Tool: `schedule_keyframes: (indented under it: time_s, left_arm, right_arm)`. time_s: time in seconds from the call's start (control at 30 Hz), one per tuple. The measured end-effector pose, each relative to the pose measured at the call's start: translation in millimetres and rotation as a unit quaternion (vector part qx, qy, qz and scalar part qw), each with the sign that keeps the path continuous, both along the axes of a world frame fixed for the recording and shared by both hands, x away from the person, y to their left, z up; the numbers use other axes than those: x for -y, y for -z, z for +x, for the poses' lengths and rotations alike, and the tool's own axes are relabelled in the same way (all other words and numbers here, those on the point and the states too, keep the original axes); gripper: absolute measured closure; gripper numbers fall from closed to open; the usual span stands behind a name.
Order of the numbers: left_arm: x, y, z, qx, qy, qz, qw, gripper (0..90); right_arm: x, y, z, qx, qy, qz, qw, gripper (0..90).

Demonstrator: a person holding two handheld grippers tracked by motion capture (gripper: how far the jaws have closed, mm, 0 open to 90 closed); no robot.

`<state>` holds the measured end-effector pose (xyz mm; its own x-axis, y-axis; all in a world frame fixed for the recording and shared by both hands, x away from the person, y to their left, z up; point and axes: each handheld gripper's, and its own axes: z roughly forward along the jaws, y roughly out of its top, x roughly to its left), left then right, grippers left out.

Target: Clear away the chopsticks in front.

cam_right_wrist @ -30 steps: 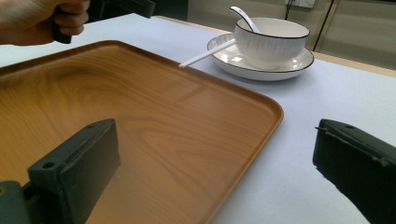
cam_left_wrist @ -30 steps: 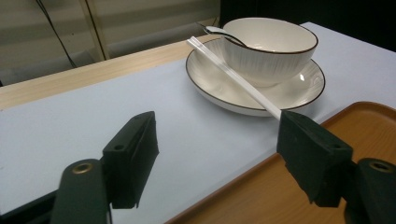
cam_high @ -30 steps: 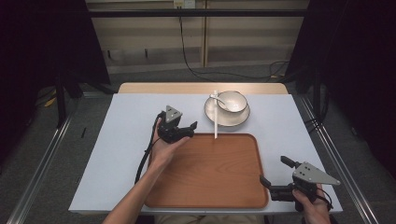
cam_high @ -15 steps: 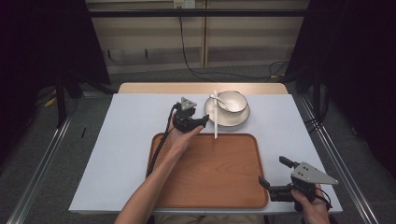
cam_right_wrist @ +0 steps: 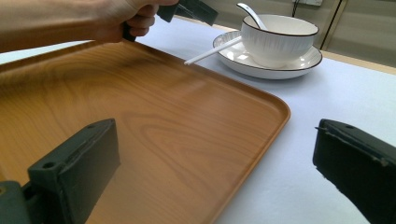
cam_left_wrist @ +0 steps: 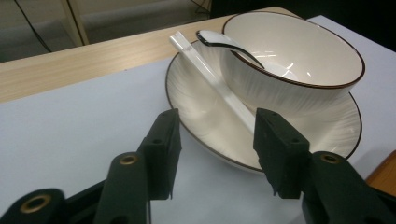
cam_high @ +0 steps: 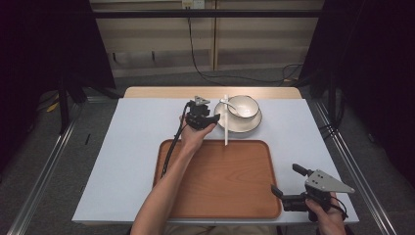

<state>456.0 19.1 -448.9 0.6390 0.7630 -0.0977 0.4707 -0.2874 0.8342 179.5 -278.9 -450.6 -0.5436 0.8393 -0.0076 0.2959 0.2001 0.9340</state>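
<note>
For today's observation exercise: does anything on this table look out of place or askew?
Yes: the long white stick lies propped on the rim of the white plate beside the white bowl, its near end overhanging the wooden tray.

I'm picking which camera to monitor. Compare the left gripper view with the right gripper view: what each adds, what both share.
Left gripper view: the left gripper, jaws just closing, astride the near rim of the plate, pads not pressing it. Right gripper view: the wooden tray, the person's left hand, the open right gripper. Both: plate, bowl, spoon, white stick.
</note>
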Motion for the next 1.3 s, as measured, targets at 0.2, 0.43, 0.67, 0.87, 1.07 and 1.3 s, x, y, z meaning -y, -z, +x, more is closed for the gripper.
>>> schedule_keyframes:
  time_s: [0.2,0.43,0.67,0.87,1.07,1.3]
  left_arm:
    - [12.3,6.2,8.9,-0.018,0.0,0.011,0.9998,56.5]
    - [23.2,1.7,11.5,-0.02,0.011,0.025,0.9994,59.8]
    - [30.9,1.2,11.4,-0.026,0.023,0.035,0.9988,64.4]
    - [36.9,3.9,17.1,-0.03,0.019,0.034,0.9988,65.9]
    - [39.2,6.1,19.0,-0.025,0.016,0.033,0.999,71.0]
    - [39.1,10.3,22.2,-0.036,0.017,0.029,0.9988,71.8]
  right_arm:
    - [0.3,0.4,0.3,-0.003,0.001,0.004,1.0,0.2]
    - [0.9,0.5,0.0,0.0,0.003,0.005,1.0,0.2]
    - [0.8,0.6,-0.1,0.0,0.005,0.005,1.0,0.2]
    - [1.5,0.7,-0.4,-0.001,0.006,0.007,1.0,0.2]
    - [2.8,0.9,-0.8,-0.001,0.009,0.01,0.9999,0.2]
    - [4.0,1.3,-1.8,0.001,0.012,0.011,0.9999,0.2]
